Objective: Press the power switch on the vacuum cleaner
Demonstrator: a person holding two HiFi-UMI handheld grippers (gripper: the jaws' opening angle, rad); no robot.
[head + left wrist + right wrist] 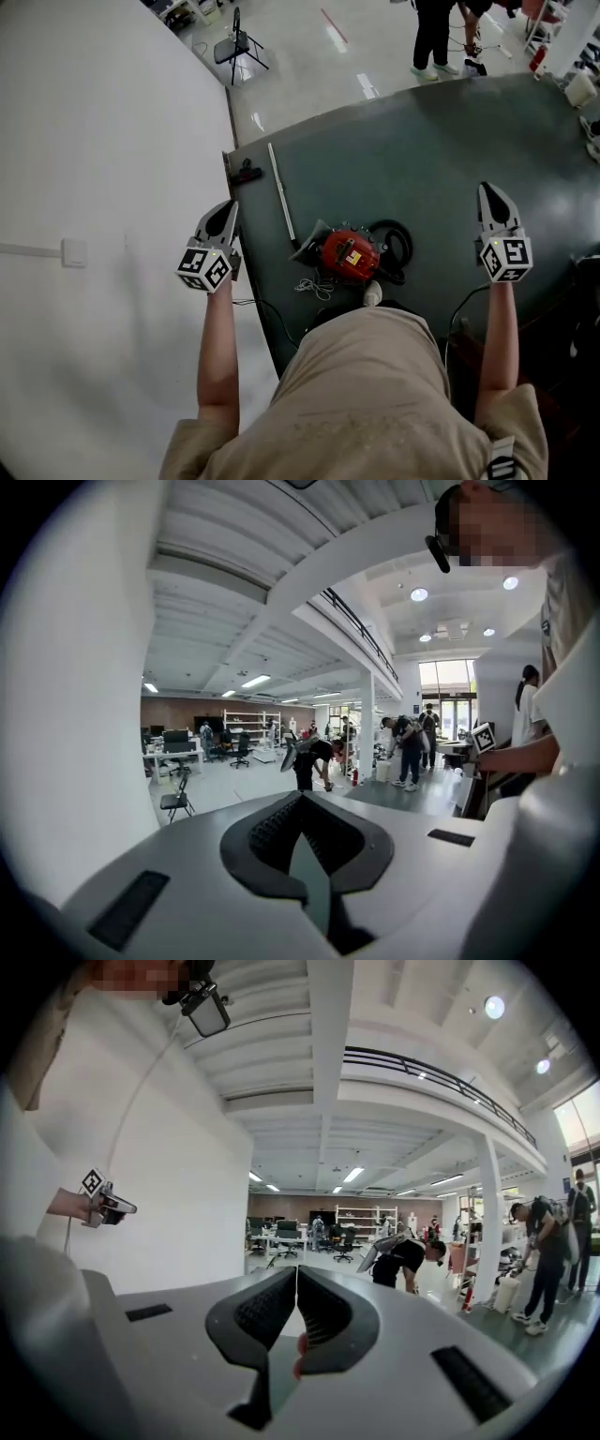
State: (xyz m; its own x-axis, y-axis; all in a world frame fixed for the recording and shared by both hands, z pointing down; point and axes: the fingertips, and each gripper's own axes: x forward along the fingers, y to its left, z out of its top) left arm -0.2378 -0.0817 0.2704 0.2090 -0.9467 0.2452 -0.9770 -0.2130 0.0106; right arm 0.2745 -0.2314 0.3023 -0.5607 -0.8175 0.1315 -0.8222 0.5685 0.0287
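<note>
Two ribbed, closed: left gripper [302, 799]; right gripper [296, 1271] | rounded red vacuum cleaner [349, 254]

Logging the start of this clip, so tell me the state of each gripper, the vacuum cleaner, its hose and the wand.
Left gripper: shut, empty, in the air.
Right gripper: shut, empty, in the air.
Vacuum cleaner: on the floor, untouched; running or not cannot be told.
Hose: coiled beside it.
Wand: lying flat.
</note>
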